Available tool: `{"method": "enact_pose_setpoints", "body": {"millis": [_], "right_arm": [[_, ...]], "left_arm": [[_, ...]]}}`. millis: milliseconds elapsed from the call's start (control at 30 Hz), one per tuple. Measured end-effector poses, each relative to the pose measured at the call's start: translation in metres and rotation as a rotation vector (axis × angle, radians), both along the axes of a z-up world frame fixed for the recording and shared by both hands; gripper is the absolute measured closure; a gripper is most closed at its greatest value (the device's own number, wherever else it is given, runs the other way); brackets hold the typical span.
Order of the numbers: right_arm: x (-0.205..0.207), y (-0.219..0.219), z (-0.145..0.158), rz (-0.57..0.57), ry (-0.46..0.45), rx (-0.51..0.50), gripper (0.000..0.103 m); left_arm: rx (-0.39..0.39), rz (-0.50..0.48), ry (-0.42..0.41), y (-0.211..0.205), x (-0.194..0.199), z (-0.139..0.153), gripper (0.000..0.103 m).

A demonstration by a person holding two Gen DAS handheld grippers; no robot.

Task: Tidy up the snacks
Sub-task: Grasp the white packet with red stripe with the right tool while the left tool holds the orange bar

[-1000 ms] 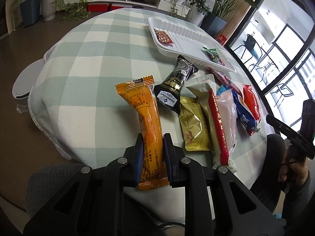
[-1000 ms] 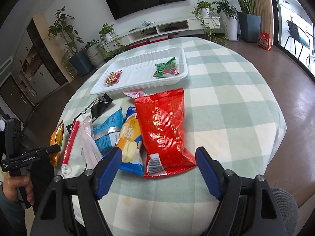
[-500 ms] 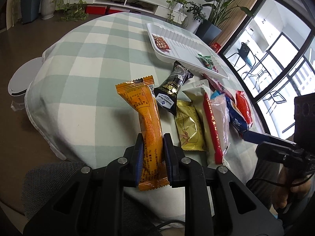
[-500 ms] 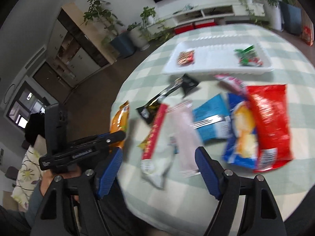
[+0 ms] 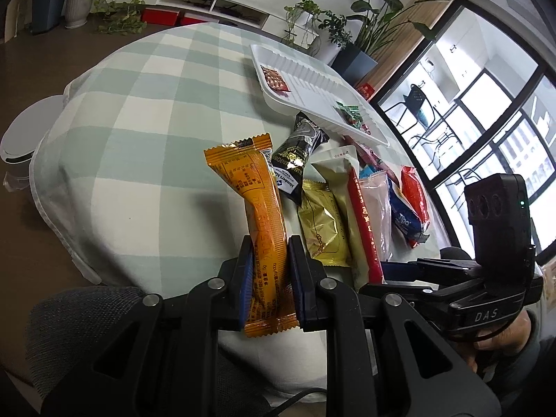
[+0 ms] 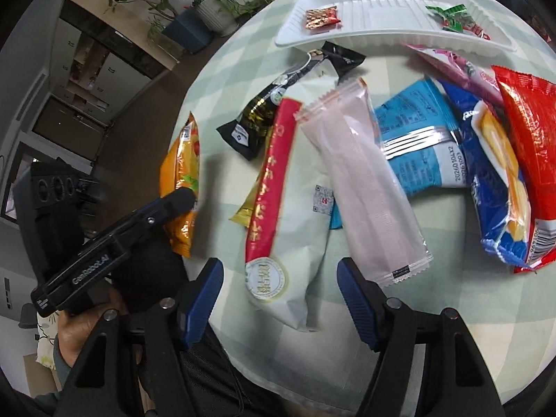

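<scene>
Swinging leftward off the red chip bag (image 6: 528,160), the right gripper (image 6: 278,299) now straddles the white red-striped pouch (image 6: 288,215), jaws half-wide and just closing, untouched; its long axis runs away toward the tray (image 6: 382,34). Left gripper (image 5: 267,278) clamps the orange bar (image 5: 260,222).

glossy foil orange wrapper (image 5: 264,215); matt checked cloth tablecloth (image 5: 146,132); ribbed white plastic tray (image 5: 312,83)

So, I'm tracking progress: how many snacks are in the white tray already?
2. A red-brown packet lies at the white tray's left end in the right wrist view, and a green-and-red packet lies towards its right end. None looks hidden.
</scene>
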State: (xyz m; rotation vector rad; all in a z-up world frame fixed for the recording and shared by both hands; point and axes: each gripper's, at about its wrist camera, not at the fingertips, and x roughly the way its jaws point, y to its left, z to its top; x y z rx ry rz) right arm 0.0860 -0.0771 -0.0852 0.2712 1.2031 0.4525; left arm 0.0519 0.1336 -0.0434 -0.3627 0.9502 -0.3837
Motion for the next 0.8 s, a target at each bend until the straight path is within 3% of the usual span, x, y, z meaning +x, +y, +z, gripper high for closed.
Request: {"method": "enact_pose_setpoints", "body": {"millis": [133,333,800], "right_arm": [[-0.002,0.011,0.001,0.037,-0.043,-0.118,0.041],[-0.008,0.014,0.001,0.048,-0.07,-0.204,0.065],[-0.026,0.012,0.008,0.074,-0.105,-0.159,0.069]], "left_arm": [[-0.005,-0.005,-0.001,0.0,0.0,0.0,0.086],[0.004,-0.01,-0.002,-0.002,0.0,0.0,0.086],[0.004,-0.009,-0.013,-0.002,0.0,0.0,0.086]]}}
